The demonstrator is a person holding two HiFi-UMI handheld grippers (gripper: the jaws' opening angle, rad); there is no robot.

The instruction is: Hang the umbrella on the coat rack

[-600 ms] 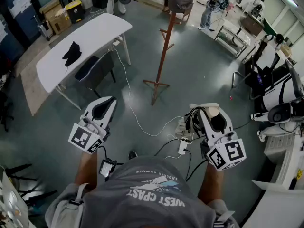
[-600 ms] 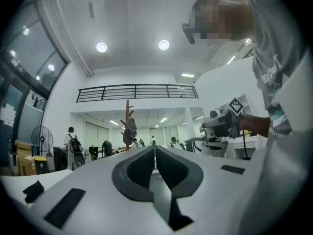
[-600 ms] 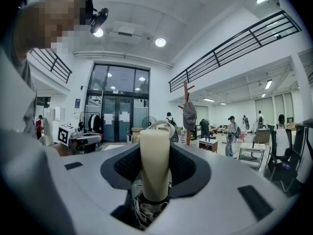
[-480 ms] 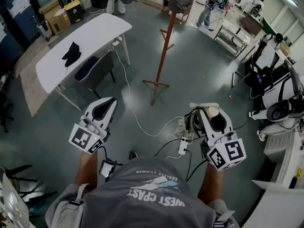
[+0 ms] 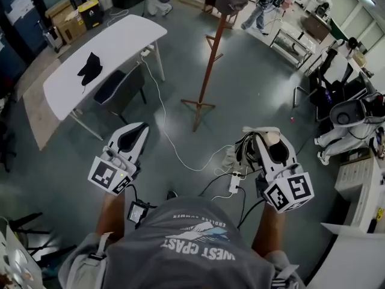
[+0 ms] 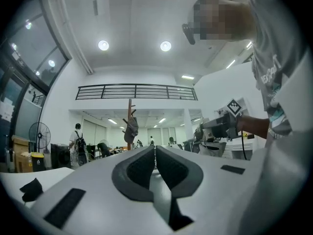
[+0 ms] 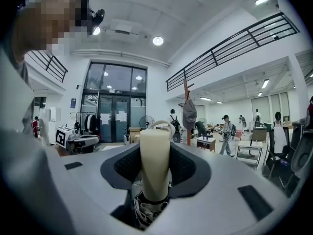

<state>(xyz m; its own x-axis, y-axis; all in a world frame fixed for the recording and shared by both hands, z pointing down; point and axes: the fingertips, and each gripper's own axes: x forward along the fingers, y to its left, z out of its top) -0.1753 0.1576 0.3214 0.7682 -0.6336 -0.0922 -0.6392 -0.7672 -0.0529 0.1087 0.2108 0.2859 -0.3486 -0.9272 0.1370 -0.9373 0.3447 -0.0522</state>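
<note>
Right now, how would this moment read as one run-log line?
right gripper shut on umbrella, cream handle | left gripper shut, empty | coat rack ahead, not reached | umbrella not hung

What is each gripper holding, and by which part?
The right gripper grips the umbrella by its cream handle; the left gripper, fingers together, holds nothing.

Umbrella (image 7: 155,173) handle: cream plastic, smooth, matt; canopy dark cloth. Right gripper (image 7: 155,147) shell: white matt plastic; pads (image 7: 189,170) dark, rough. Coat rack (image 5: 207,71), 12 o'clock: red-brown wood.
</note>
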